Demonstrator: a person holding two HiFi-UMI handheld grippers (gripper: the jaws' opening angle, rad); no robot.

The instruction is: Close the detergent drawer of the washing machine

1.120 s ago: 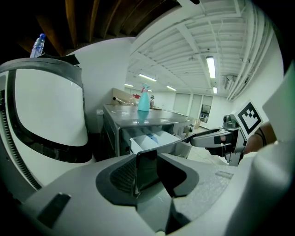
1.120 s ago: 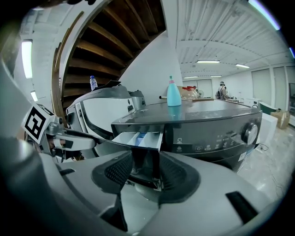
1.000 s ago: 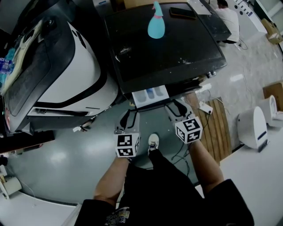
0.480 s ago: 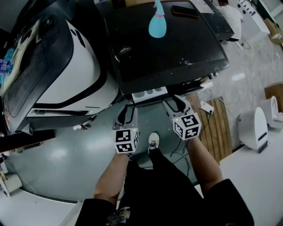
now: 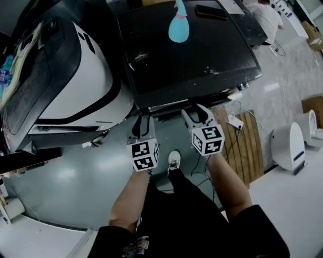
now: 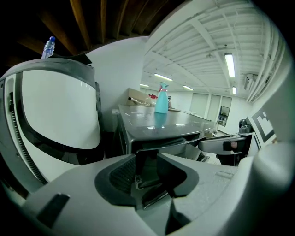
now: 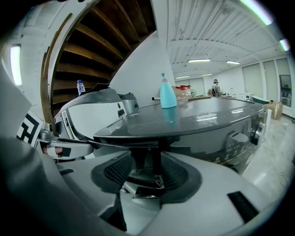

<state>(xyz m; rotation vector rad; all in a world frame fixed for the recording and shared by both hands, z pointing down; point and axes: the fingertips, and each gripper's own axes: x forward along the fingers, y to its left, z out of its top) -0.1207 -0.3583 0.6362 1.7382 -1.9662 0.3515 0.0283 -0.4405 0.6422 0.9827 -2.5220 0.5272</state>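
The dark washing machine fills the top of the head view. Its detergent drawer shows only as a thin dark strip under the machine's front edge, nearly flush. My left gripper points at the drawer's left end and my right gripper at its right end, both tips against the front. In the left gripper view the left gripper has its jaws apart, with the drawer front just beyond the gap. In the right gripper view the right gripper likewise stands open at the drawer front.
A teal spray bottle and a dark phone lie on the machine's top. A large white-and-black appliance stands close on the left. A wooden pallet, cables and a white device sit on the right. My shoe is below the grippers.
Both grippers have moved toward the machine. The drawer has slid in with them; its white tray with compartments no longer shows.
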